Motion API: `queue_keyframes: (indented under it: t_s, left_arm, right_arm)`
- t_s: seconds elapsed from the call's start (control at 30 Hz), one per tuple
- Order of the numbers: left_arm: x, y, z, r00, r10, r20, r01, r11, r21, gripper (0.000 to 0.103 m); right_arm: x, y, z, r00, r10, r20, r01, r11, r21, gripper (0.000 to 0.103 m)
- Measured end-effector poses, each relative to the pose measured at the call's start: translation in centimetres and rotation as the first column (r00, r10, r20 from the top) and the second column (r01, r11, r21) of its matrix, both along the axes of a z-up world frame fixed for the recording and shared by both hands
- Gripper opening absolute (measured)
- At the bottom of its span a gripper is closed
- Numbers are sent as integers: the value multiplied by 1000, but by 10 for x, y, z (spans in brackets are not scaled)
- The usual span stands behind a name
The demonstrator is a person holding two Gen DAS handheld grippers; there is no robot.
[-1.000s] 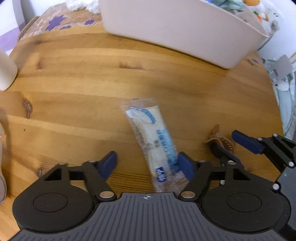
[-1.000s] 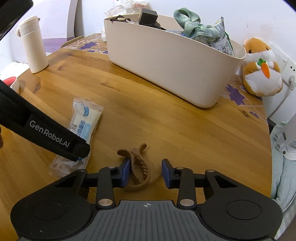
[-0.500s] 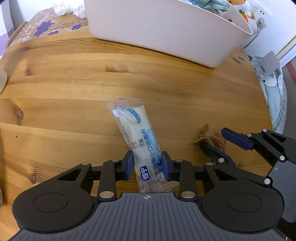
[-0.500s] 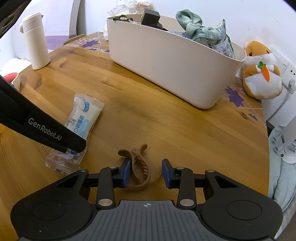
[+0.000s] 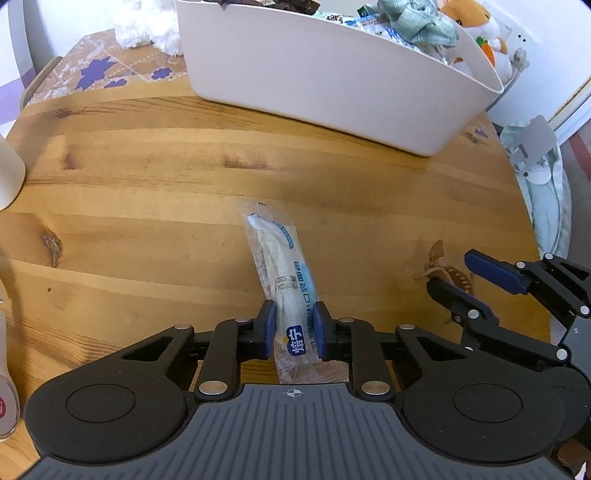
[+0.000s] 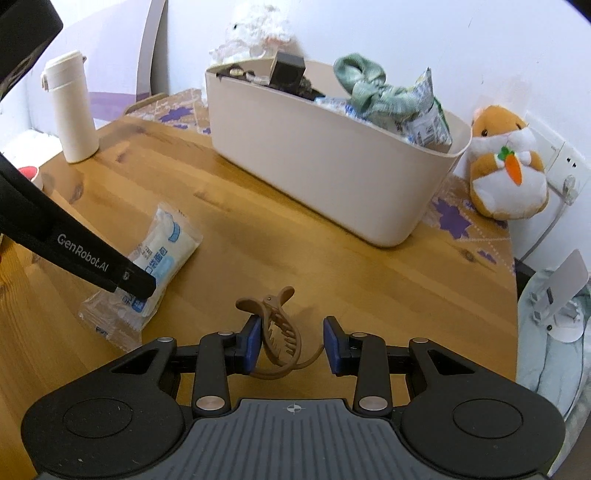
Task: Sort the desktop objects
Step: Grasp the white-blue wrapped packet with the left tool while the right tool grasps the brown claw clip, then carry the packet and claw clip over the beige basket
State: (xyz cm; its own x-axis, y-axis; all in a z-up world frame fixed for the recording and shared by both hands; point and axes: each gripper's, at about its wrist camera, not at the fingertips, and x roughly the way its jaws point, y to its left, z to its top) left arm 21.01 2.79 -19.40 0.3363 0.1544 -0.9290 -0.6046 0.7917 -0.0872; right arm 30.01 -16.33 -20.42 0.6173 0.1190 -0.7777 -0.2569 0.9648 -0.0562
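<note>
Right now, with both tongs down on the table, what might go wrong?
The left tongs pinch only the near end of the snack packet; lifted, it may droop or slip. The right tongs sit wide around the hair claw, touching one side only, so closing could push it away.

One wooden table (image 6: 369,280) carries one beige bin (image 6: 325,162), one white-and-blue packet (image 5: 286,269), one brown hair clip (image 6: 277,332) and one white flask (image 6: 72,107). Two plush toys show: an orange hamster (image 6: 508,166) and a white fluffy one (image 6: 255,33). Two grippers are in view, left (image 5: 293,326) and right (image 6: 291,343).
</note>
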Motion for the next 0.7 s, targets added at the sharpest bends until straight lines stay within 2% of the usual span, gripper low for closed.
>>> queue_keyframes:
  t_s: [0.53, 0.7]
  left_arm:
    - [-4, 5, 4, 999, -2, 42, 3, 1000, -17, 15]
    - [-5, 5, 15, 997, -16, 75, 17, 1000, -9, 14]
  right_arm:
    - [2, -6, 7, 1000, -7, 30, 7, 1000, 5, 33]
    - [4, -10, 16, 999, -10, 52, 10, 1000, 10, 33]
